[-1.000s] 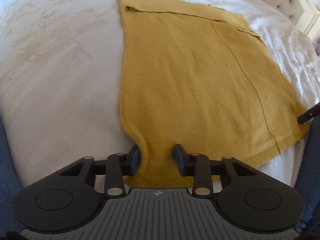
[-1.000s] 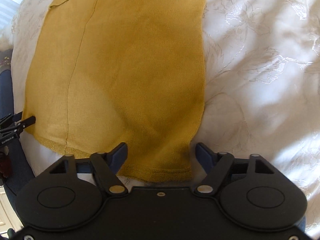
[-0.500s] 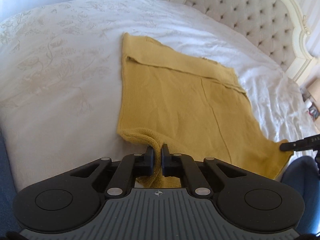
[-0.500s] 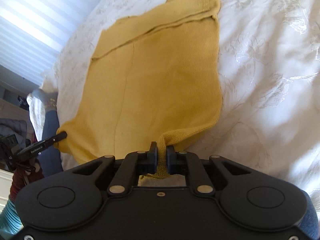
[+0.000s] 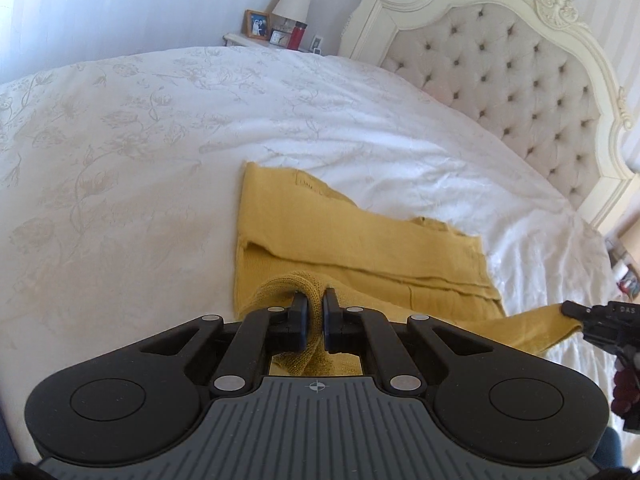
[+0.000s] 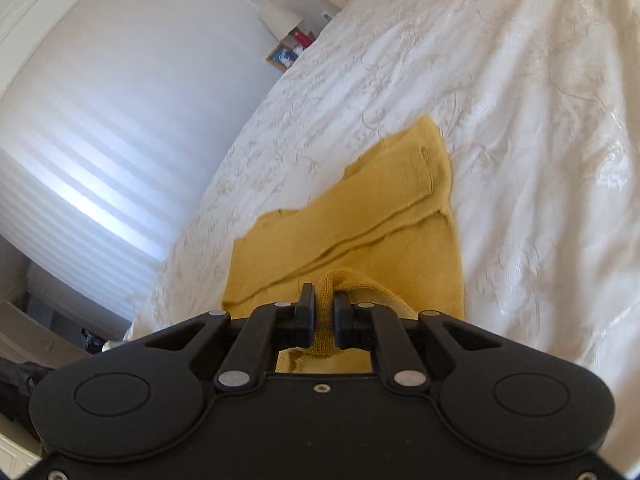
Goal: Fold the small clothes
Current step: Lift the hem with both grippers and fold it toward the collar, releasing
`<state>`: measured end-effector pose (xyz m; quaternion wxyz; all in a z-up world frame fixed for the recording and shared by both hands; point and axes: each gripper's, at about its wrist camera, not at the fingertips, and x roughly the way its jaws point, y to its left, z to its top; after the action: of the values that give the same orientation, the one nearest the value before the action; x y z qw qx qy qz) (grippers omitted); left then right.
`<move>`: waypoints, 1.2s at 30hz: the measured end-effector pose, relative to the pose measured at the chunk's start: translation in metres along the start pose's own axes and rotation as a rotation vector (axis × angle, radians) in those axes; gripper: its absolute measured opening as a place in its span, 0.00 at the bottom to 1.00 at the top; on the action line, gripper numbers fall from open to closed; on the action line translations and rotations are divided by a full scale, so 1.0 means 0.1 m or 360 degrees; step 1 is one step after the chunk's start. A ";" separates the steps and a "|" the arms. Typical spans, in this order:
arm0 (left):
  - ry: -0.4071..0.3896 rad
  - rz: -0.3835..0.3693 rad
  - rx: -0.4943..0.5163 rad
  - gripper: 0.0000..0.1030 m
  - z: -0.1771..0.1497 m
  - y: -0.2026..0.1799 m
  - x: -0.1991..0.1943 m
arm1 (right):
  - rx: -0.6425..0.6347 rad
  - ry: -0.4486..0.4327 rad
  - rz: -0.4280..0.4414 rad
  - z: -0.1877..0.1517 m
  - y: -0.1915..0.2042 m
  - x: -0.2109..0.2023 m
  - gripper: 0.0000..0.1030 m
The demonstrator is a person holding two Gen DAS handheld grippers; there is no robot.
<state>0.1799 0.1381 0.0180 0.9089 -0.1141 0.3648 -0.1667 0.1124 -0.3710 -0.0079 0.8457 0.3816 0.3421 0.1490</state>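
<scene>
In the left wrist view, our left gripper (image 5: pixel 315 307) sits at lower centre, its fingers drawn narrow on a bunched corner of the mustard knit garment (image 5: pixel 360 248). The rest of the garment lies in the middle of the frame on the white embroidered bedspread (image 5: pixel 120 152), with a folded band across its far end. At the right edge the right gripper (image 5: pixel 576 312) pinches the other near corner, and the hem hangs in a shallow strip between the two. A tufted headboard (image 5: pixel 500 60) fills the upper right, and a nightstand with a lamp (image 5: pixel 294 0) stands at the top centre.

In the right wrist view, our right gripper (image 6: pixel 324 312) at lower centre is likewise closed on a fold of the garment (image 6: pixel 360 220), which spreads up toward mid-frame over the bedspread (image 6: pixel 520 120). The far edge looks slightly ragged, though the fisheye may be exaggerating it.

We judge the knit to be light, soft and stretchy, with no stiffness of its own: it will sag between our grips and drag on the cover. Holding it by both hem corners seems right; keeping even tension between them should carry the edge over squarely.
</scene>
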 end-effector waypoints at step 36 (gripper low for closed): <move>-0.0155 0.0390 0.0020 0.27 0.80 0.30 1.60 | -0.0067 -0.0466 -0.0222 0.72 -0.58 1.25 0.61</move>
<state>0.3510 0.1109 -0.0355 0.9397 -0.0711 0.3305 -0.0511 0.2522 -0.3843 -0.0750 0.9026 0.3566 0.2377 0.0397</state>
